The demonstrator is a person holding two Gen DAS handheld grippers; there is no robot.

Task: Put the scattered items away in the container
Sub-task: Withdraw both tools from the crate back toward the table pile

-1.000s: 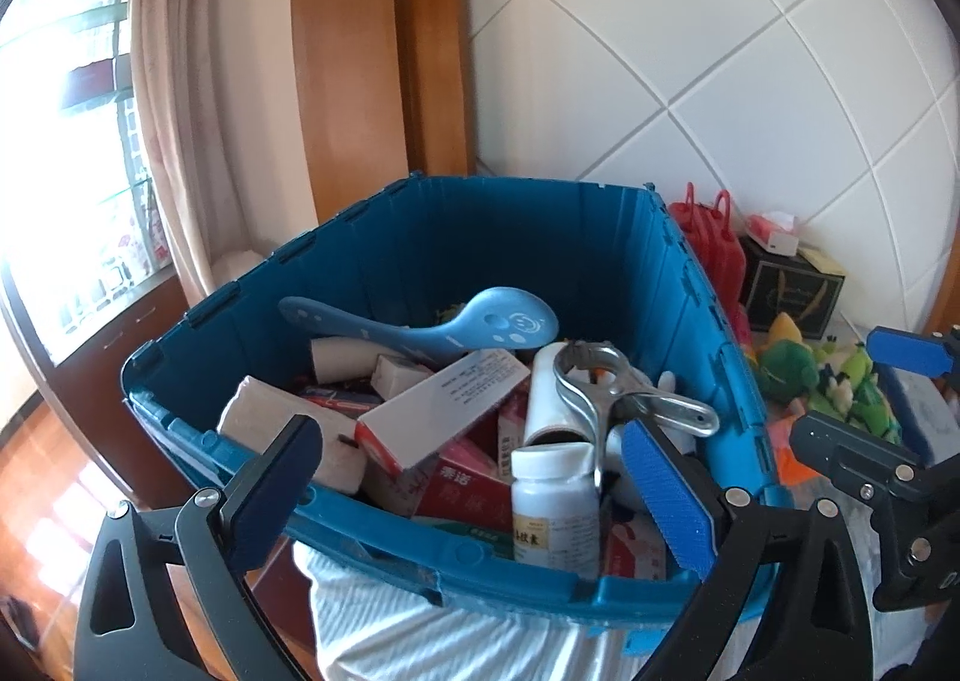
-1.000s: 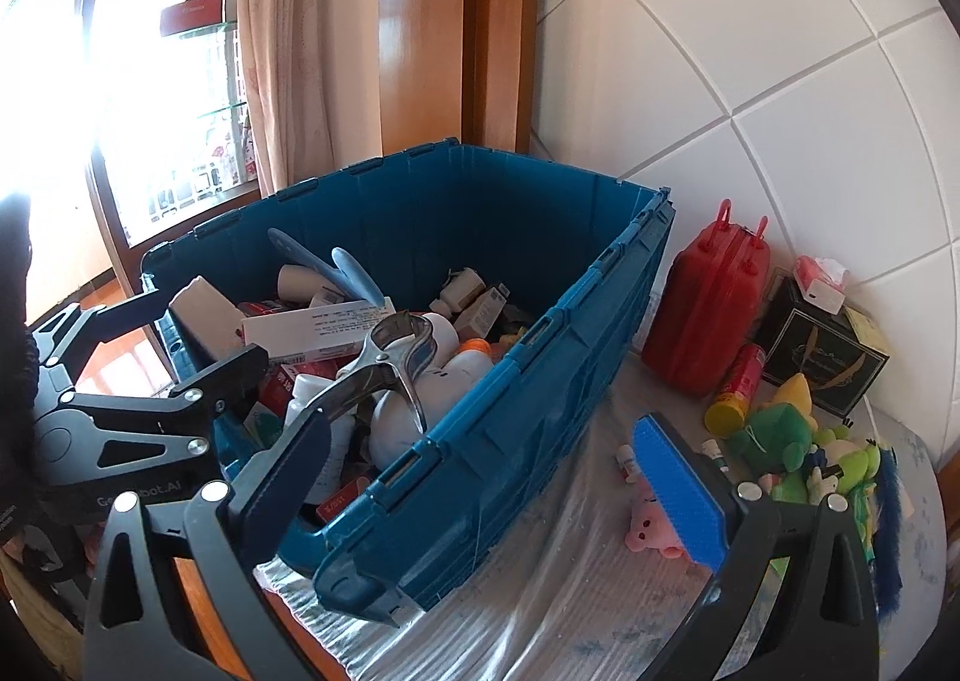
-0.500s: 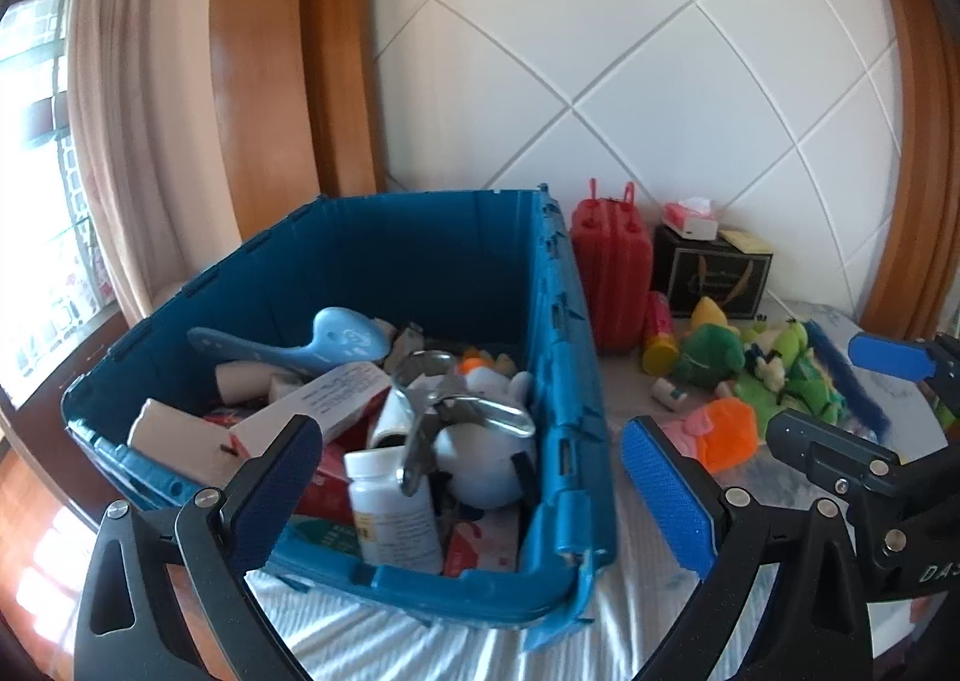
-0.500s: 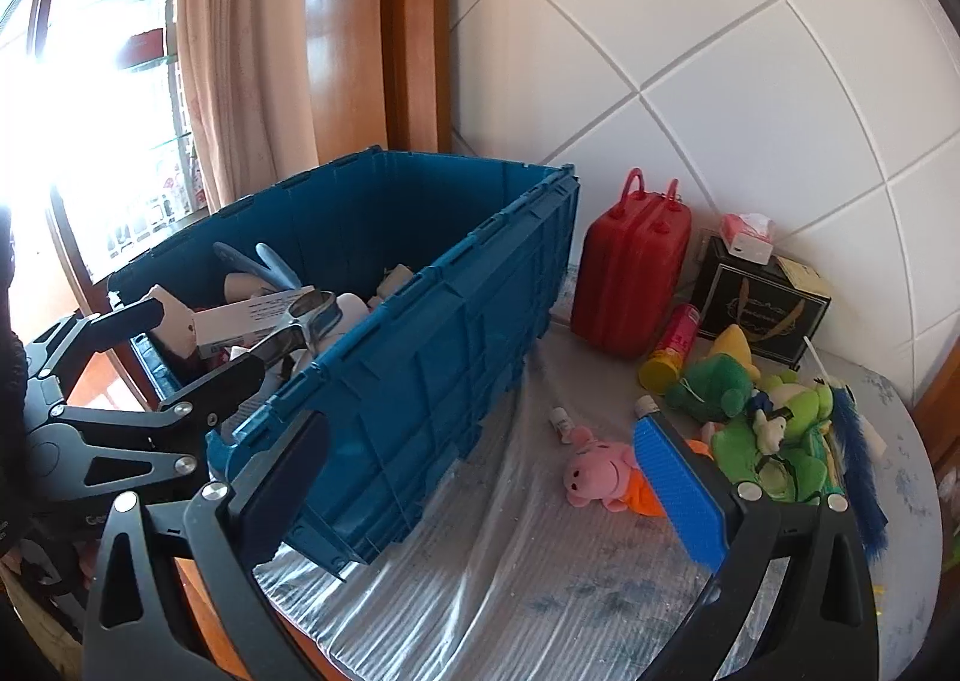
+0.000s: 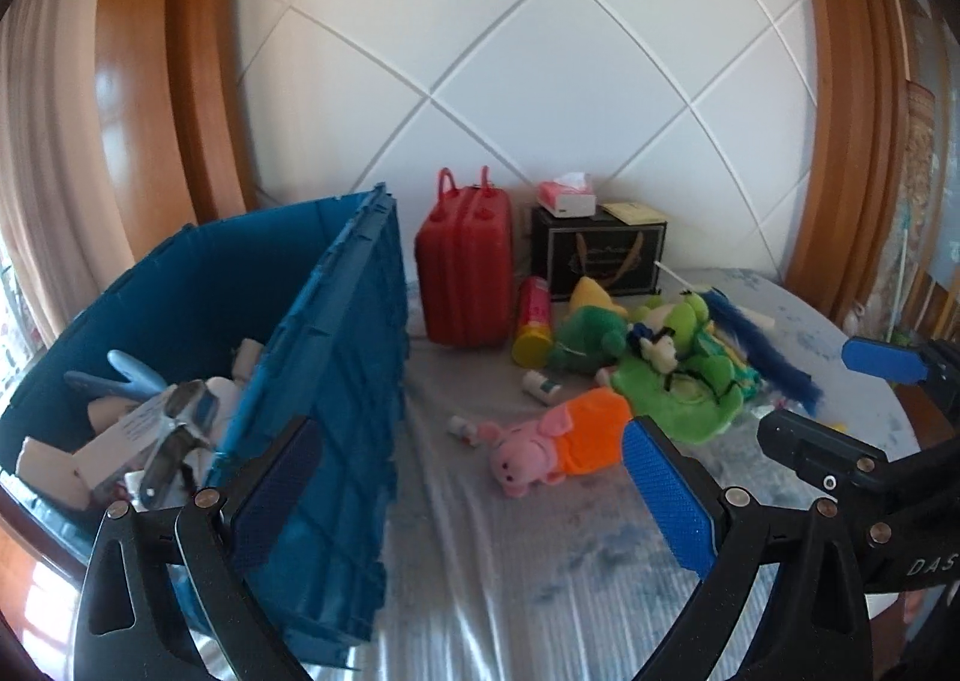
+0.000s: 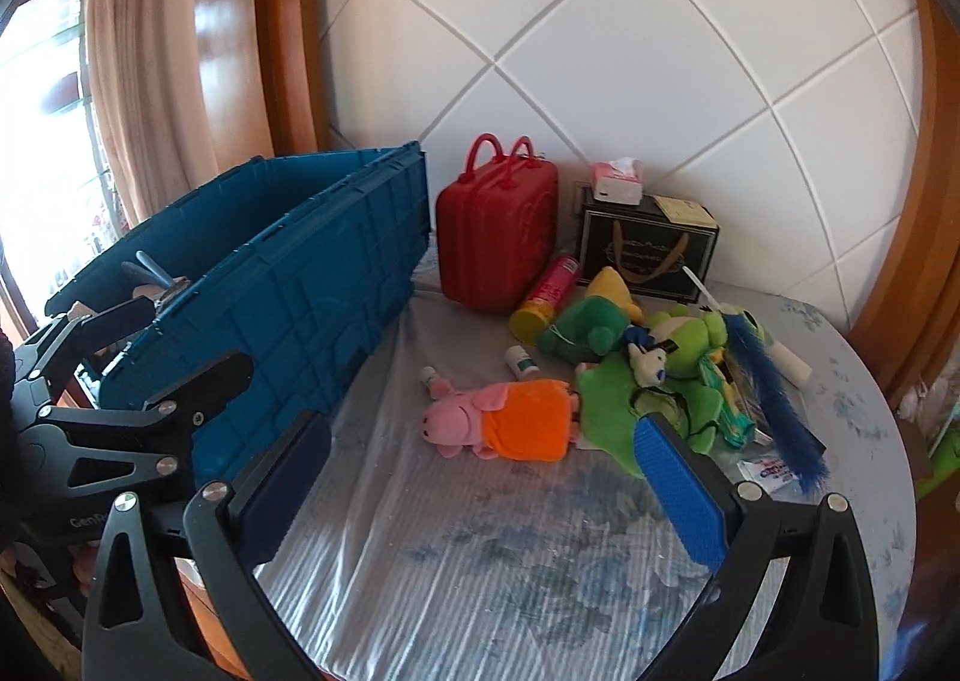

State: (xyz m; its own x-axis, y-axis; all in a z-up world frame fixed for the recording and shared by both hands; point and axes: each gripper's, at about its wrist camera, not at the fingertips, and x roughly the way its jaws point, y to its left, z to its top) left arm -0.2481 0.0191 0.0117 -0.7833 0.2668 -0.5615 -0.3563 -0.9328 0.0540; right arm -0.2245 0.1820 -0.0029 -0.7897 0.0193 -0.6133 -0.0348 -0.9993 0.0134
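**Both grippers swing off the crate toward the toys**

Swinging right, both cameras have left the crate's contents behind; a second ago they looked down into it, now the toy heap fills the middle of each view. The left gripper hangs with jaws spread wide and empty, and the right gripper is the same, released, nothing between the pads.

The deep blue plastic crate stands at the left of the cloth-covered counter, already well stocked. Nearest for picking is the pink plush pig in an orange dress, lying flat and apart from the crate. I'd judge it the next target: come down over the orange middle, jaws across the body, and squeeze well in, since plush gives.

From the left wrist you see into the crate: a pale blue plastic spoon and white boxes. The right wrist shows only the crate's outer wall, but it gives the clearer look at the fuzzy blue duster and the small sachet beside it.
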